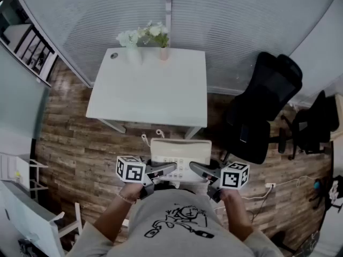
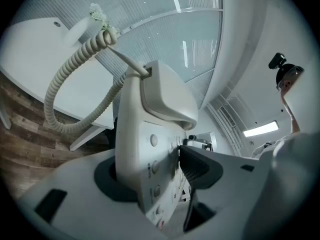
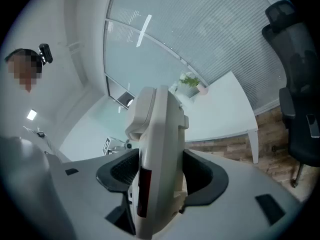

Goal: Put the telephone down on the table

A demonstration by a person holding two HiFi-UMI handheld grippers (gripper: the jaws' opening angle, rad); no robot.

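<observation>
A cream desk telephone (image 1: 180, 155), handset resting on its cradle, hangs in the air above the wooden floor in front of the white table (image 1: 150, 92). My left gripper (image 1: 170, 169) is shut on its left end and my right gripper (image 1: 196, 169) on its right end. In the left gripper view the telephone (image 2: 150, 144) stands edge-on between the jaws of the left gripper (image 2: 150, 173), and its coiled cord (image 2: 65, 79) loops off to the left. In the right gripper view the dark pads of the right gripper (image 3: 157, 173) bracket the telephone (image 3: 159, 149).
Two small flower vases (image 1: 146, 37) stand at the table's far edge by the blinds. A black office chair (image 1: 262, 111) is right of the table, a second dark chair (image 1: 313, 125) further right. A white shelf unit (image 1: 24, 213) stands at the lower left.
</observation>
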